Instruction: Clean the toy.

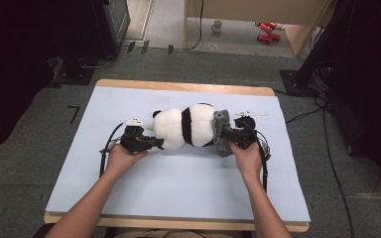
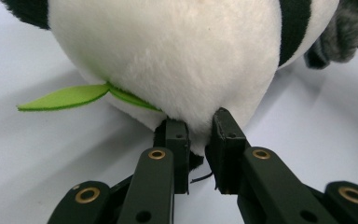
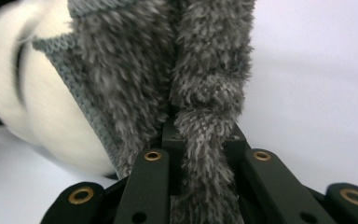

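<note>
- Seen from above, my left gripper [image 1: 155, 144] and right gripper [image 1: 226, 135] flank a plush panda [image 1: 186, 126] lying on its side on the pale blue table [image 1: 178, 183].
- My left gripper's jaws are clamped on a pinch of the panda's white fur [image 2: 198, 126], at the head end, directly ahead of the jaws.
- A green felt leaf [image 2: 65, 97] sticks out just beyond and to the left of those jaws, touching the panda.
- My right gripper's jaws are closed tight on a fold of the fuzzy grey garment [image 3: 205, 116] bunched at the panda's far end.
- In the right gripper view, the panda's white body [image 3: 37, 112] lies ahead-left of the jaws, blurred.
</note>
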{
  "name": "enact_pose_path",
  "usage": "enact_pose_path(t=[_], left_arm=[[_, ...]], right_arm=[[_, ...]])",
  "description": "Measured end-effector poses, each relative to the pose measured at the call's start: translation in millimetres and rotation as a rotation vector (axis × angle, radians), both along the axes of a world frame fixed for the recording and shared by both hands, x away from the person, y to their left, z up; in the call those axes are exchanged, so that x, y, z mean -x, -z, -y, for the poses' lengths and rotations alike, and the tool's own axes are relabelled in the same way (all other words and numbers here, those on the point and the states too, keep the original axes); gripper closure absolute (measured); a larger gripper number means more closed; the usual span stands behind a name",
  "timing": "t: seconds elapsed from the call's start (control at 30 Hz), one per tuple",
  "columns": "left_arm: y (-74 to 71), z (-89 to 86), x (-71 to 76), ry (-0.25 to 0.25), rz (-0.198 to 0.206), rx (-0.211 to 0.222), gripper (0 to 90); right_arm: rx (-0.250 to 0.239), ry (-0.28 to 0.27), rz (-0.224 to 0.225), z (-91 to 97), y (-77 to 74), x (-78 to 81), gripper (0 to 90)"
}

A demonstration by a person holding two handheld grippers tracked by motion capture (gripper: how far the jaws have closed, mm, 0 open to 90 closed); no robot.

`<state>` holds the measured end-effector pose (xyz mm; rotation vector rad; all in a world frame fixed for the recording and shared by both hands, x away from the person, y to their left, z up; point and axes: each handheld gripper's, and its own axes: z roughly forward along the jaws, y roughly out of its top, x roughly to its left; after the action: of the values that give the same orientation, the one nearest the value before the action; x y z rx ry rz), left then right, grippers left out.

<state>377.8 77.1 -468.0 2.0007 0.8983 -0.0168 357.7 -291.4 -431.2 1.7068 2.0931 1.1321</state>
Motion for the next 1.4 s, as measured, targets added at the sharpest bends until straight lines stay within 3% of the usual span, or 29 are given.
enact_pose_path(t=[0.03, 0.17, 0.27, 0.37, 0.4, 0.5, 0.6, 0.67, 0.87, 0.9, 0.93, 1.1, 1.2, 1.4], left_arm=[[-0.3, 0.0, 0.2, 0.0, 0.002, 0.002, 76.8], [-0.3, 0.2, 1.1, 0.0, 0.009, -0.007, 73.9], [-0.7, 0.7, 2.5, -0.004, 0.015, -0.008, 71.3], [-0.5, 0.9, 3.5, -0.012, 0.007, -0.004, 70.0], [-0.5, 0.9, 3.5, -0.012, 0.007, -0.004, 70.0], [-0.4, 1.5, 4.4, -0.02, 0.003, 0.001, 70.1], [-0.6, 1.5, 4.6, -0.027, 0.0, 0.004, 69.9], [-1.2, 1.5, 4.9, -0.031, -0.004, 0.008, 69.6], [-2.1, 2.2, 5.4, -0.039, 0.001, 0.01, 70.7], [-2.1, 2.4, 5.4, -0.042, 0.0, 0.013, 70.7], [-2.3, 2.6, 5.6, -0.044, -0.001, 0.013, 70.7], [-3.1, 3.3, 6.1, -0.05, 0.009, 0.015, 71.3], [-3.2, 4.2, 6.3, -0.058, 0.01, 0.012, 72.5], [-0.3, 6.2, 5.0, -0.07, 0.008, -0.01, 75.1]], right_arm=[[-0.001, 0.006, -0.015, 5.0, 0.8, -0.5, 78.3], [-0.005, 0.017, -0.006, 12.3, -5.7, 1.8, 78.3], [-0.011, 0.026, 0.021, 15.9, -17.9, 6.5, 78.4], [-0.02, -0.004, 0.061, 7.3, -38.8, 12.6, 78.4], [-0.02, -0.004, 0.061, 7.3, -38.8, 12.6, 78.4], [-0.031, -0.061, 0.096, -16.1, -55.4, 15.6, 78.4], [-0.04, -0.1, 0.098, -31.4, -59.0, 13.9, 78.3], [-0.048, -0.144, 0.092, -56.1, -61.2, 8.6, 78.4], [-0.039, -0.215, 0.076, -103.5, -57.6, -3.3, 78.4], [-0.039, -0.215, 0.076, -103.5, -57.6, -3.3, 78.4], [-0.034, -0.23, 0.066, -117.4, -55.2, -6.0, 78.4], [-0.027, -0.267, 0.048, -144.8, -45.6, -11.1, 78.4], [-0.005, -0.275, 0.025, -154.6, -35.9, -14.4, 78.2], [0.022, -0.271, 0.02, -153.4, -30.8, -17.5, 77.9]])
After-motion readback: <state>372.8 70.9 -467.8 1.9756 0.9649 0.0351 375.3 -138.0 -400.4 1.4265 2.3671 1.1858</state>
